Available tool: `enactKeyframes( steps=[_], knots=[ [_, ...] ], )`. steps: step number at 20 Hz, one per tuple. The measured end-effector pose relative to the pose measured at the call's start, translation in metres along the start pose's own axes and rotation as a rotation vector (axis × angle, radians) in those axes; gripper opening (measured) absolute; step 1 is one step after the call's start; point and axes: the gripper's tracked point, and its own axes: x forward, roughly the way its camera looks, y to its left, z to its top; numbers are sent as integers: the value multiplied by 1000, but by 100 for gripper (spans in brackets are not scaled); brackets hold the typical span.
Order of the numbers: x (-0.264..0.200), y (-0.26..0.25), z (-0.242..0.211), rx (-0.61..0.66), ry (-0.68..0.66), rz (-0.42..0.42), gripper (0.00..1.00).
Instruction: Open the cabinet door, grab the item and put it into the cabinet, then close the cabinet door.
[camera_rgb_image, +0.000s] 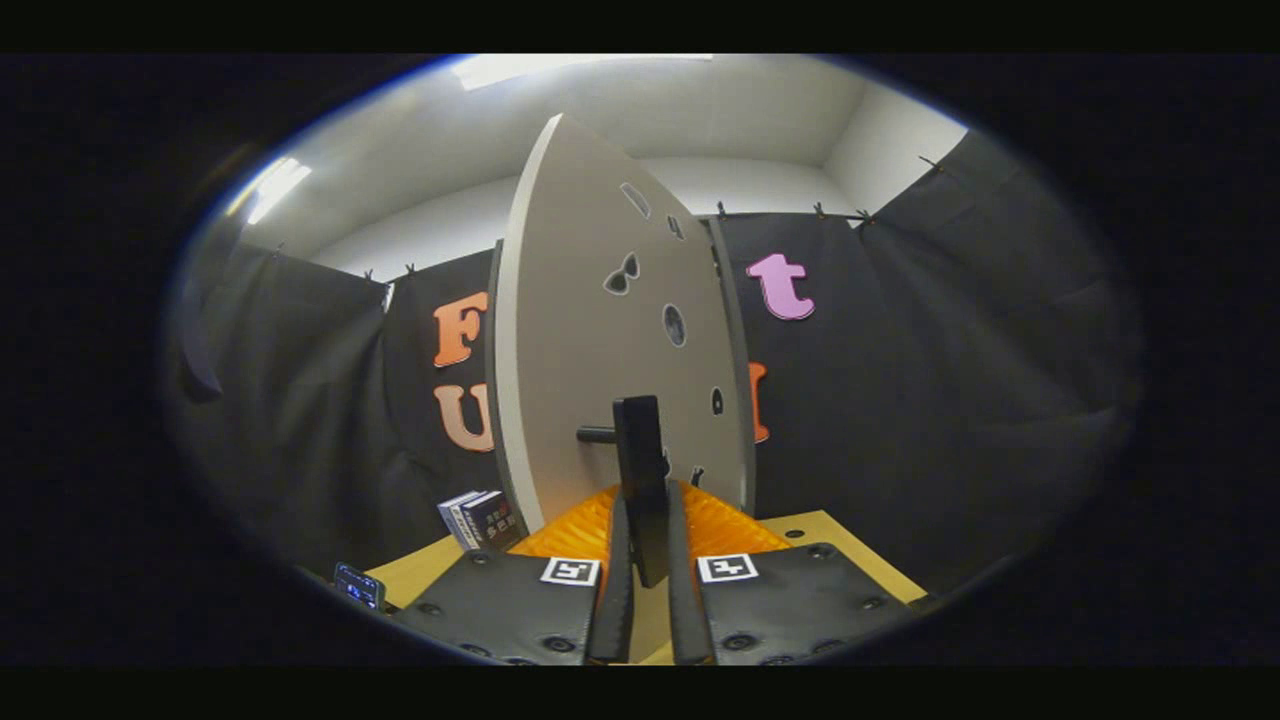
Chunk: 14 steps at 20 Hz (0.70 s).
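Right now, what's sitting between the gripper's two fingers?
In the gripper view, the black door handle stands between the gripper fingers, which look closed on it; the grey cabinet door rises just behind.

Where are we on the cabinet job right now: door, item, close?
In hand: the gripper is shut on the black door handle, with the white cabinet door swung edge-on, so it is mid-swing. Whether opening or closing, I cannot tell. A small box stands on the table left of the door, so placing likely remains.
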Motion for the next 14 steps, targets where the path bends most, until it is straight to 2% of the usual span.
enactKeyframes(
  steps=[8,14],
  knots=[
    [-1,-55,-4,46,11,-57,18],
    [-9,-90,7,34,-21,20,16]
  ],
)
